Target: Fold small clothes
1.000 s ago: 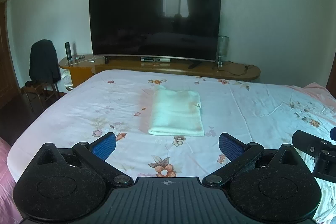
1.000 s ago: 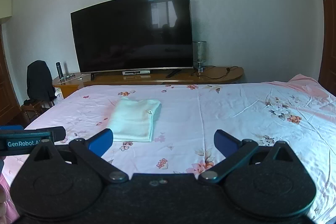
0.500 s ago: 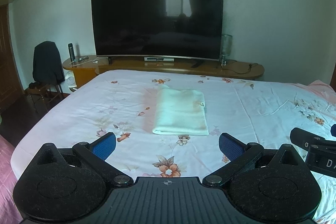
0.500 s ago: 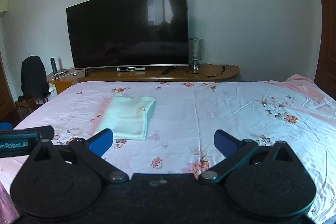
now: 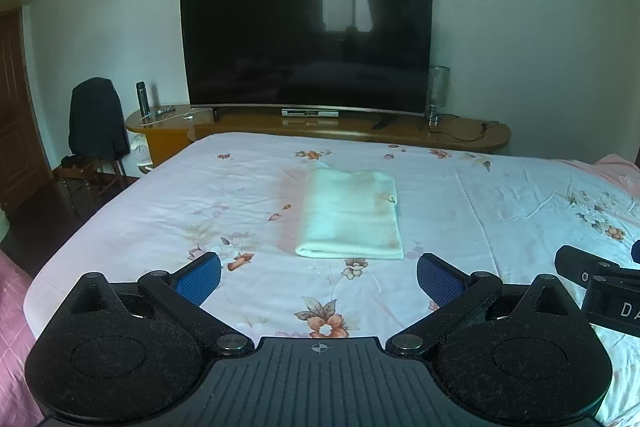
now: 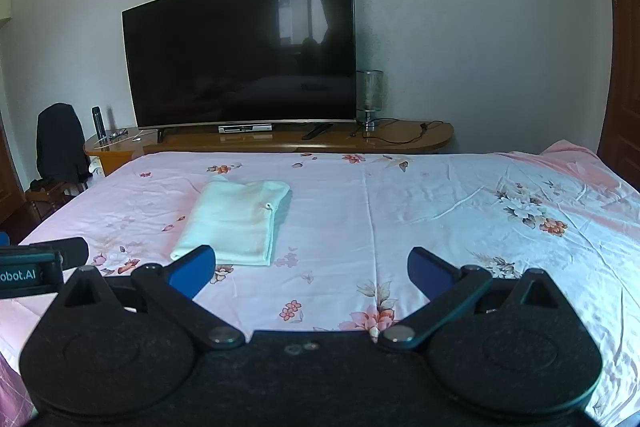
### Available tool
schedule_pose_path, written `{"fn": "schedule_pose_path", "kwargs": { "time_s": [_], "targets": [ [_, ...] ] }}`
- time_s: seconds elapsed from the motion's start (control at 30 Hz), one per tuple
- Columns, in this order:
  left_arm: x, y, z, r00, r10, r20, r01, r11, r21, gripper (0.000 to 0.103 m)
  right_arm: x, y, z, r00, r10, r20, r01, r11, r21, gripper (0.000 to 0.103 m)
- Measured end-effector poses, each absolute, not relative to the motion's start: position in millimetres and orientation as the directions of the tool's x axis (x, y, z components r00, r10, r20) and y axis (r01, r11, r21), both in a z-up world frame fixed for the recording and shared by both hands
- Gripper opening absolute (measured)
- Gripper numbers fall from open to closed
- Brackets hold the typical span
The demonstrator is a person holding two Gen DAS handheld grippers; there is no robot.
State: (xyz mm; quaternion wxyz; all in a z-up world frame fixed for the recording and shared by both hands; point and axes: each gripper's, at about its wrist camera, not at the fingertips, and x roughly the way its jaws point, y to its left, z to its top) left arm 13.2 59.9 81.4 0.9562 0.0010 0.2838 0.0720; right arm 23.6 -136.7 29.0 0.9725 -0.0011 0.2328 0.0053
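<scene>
We hold the left hand-held gripper (image 5: 319,277) spread wide above the near edge of the bed (image 5: 500,199), gripping nothing. Our right hand-held gripper (image 6: 311,267) is spread wide too, beside it and also bare. The cloth (image 5: 350,213) lies folded into a neat rectangle on the floral sheet, ahead of both and apart from the blue pads (image 5: 199,277). Beyond the bed stands a dark TV (image 5: 306,43).

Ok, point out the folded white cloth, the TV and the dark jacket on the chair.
folded white cloth (image 5: 349,217), left wrist view, middle of its top layer.
TV (image 6: 240,55), right wrist view, centre of the dark screen.
dark jacket (image 5: 95,119), left wrist view, its back, draped over the chair.
</scene>
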Motion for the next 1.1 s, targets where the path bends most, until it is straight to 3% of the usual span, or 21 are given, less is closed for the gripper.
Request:
{"fn": "schedule_pose_path", "kwargs": {
  "time_s": [0.83, 1.1],
  "targets": [
    [39, 68, 61, 0.801, 0.138, -0.583, -0.143, 0.989, 0.037, 0.103, 42, -128, 18, 0.871, 0.025, -0.49, -0.039, 0.999, -0.018, 0.102],
    [52, 65, 53, 0.835, 0.104, -0.541, -0.091, 0.995, 0.051, 0.103, 59, -127, 12, 0.869, 0.025, -0.494, -0.033, 0.999, -0.008, 0.102]
  ]
}}
